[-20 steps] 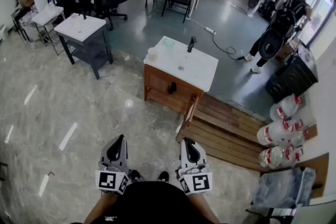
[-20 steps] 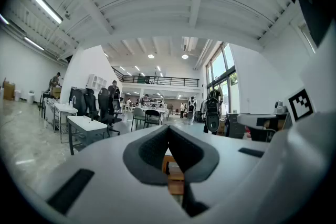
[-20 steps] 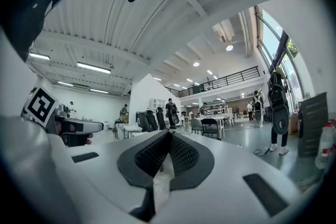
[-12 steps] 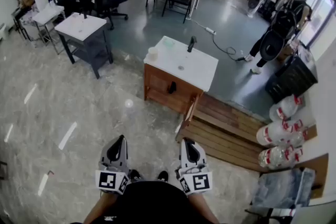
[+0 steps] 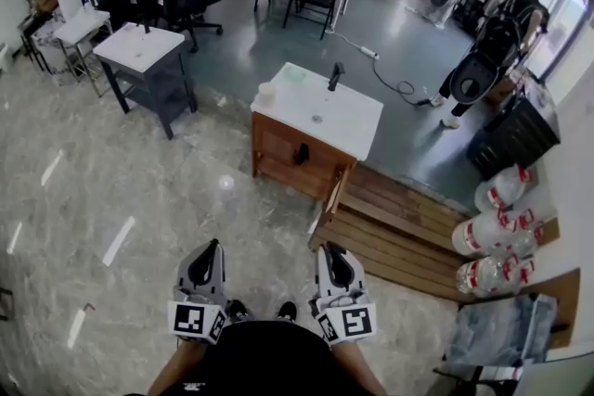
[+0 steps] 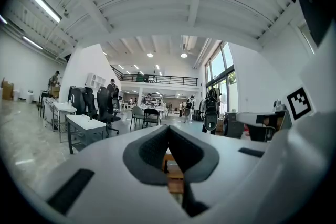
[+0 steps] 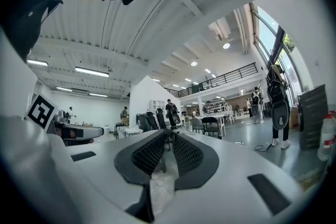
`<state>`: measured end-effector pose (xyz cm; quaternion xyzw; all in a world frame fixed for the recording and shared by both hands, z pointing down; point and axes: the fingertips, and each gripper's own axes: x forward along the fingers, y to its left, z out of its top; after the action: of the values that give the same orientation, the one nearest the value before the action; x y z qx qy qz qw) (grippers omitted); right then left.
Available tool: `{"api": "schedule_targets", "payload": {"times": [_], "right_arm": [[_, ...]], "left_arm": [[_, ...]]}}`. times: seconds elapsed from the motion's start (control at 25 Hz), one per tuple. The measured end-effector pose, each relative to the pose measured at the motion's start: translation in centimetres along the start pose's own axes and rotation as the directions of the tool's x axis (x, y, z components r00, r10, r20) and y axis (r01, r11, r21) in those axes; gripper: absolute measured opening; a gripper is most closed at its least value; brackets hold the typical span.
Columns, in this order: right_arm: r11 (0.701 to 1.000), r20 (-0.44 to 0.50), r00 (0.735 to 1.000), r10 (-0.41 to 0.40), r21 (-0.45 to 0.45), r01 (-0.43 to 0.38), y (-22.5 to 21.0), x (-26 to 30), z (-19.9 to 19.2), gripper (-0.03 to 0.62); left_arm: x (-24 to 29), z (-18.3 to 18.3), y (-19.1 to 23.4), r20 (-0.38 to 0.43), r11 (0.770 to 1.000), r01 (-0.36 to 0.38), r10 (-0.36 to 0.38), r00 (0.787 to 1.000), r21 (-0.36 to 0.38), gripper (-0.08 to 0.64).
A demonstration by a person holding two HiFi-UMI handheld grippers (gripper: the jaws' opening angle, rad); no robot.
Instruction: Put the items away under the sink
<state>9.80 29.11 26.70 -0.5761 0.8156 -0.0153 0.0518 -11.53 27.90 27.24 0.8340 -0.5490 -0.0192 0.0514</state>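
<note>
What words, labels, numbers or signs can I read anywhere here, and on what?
Readable text: none.
Red labels on the water jugs: too blurred to read.
Square markers on the left cube and right cube: black-and-white patterns, no words.

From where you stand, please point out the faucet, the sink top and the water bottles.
faucet (image 5: 334, 76): head view, its black body.
sink top (image 5: 353, 123): head view, bare white part near the drain.
water bottles (image 5: 484, 235): head view, the middle bottle's side.

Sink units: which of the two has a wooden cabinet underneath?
The nearer sink unit, mid-frame in the head view, beside the wooden platform. The other sink unit, farther left, stands on a dark open frame instead.
</note>
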Motion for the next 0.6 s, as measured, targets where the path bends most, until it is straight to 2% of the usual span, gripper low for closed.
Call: {"api": "schedule_targets", "payload": {"times": [0.24,0.6], "right_arm": [[1.000,0.009,1.000,0.005,0.000,-0.005,-0.17,0.40,-0.22,0.091],[1.000,-0.004,1.000,0.017,0.015,-0.017,-0.33,0.90,-0.27,0.226]], "left_arm": [[0.39,-0.37,0.32,-0.003,1.000,-0.001,0.001,1.000,0.001,0.006],[0.69,-0.30,0.75,-0.007,1.000,-0.008,0.008,1.000,-0.001,0.006]]}}
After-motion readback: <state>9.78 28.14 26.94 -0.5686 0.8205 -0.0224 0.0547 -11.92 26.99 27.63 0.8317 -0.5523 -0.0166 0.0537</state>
